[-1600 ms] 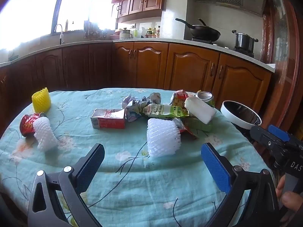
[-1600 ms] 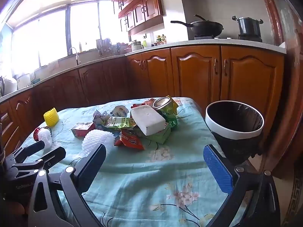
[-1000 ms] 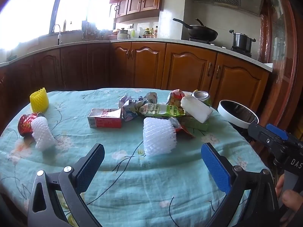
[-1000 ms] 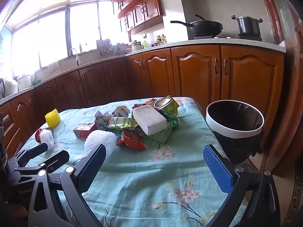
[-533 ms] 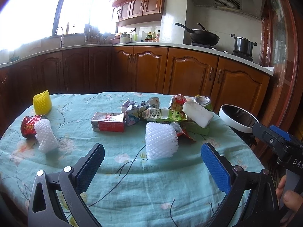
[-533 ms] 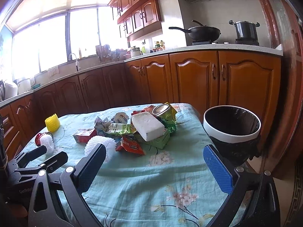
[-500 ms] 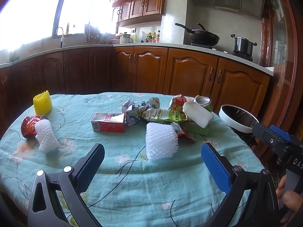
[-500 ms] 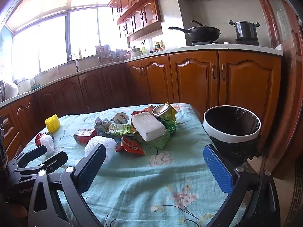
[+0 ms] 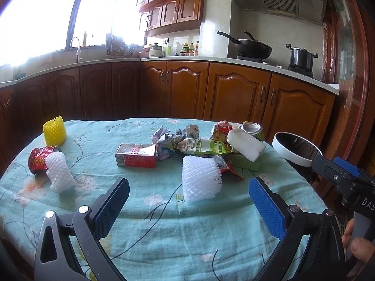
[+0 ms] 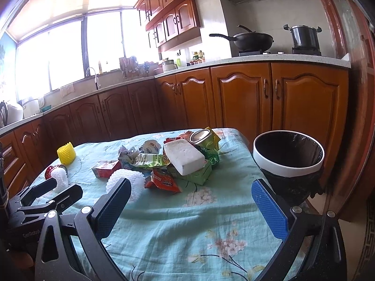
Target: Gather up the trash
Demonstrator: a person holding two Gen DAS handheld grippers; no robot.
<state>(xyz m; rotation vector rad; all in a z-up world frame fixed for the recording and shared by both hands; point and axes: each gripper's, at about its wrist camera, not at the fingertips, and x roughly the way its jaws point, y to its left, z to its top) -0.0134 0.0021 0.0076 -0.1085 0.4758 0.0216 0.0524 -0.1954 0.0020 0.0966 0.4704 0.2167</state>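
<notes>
Trash lies on a table under a teal floral cloth [image 9: 164,229]. A white foam net [image 9: 201,178] sits just ahead of my open left gripper [image 9: 187,201]. Behind it lie a red carton [image 9: 136,155], crumpled wrappers [image 9: 168,140], a green packet [image 9: 204,145], a white foam block [image 9: 246,141] and a tin can [image 9: 252,127]. Far left are a second white net [image 9: 58,172], a red can [image 9: 38,159] and a yellow net [image 9: 54,131]. My right gripper [image 10: 189,199] is open and empty, short of the pile [image 10: 185,159]. The black-lined bin [image 10: 288,157] stands right of the table.
Wooden kitchen cabinets [image 9: 234,98] run behind the table, with a wok [image 9: 250,46] and a pot [image 9: 301,57] on the counter. A person's fingers [image 9: 358,248] hold the right gripper's handle at the lower right. A wooden door frame [image 10: 358,93] rises beside the bin.
Both views have tilted up slightly, so the table and trash sit lower in frame. Both grippers stay open and nothing on the table has moved.
</notes>
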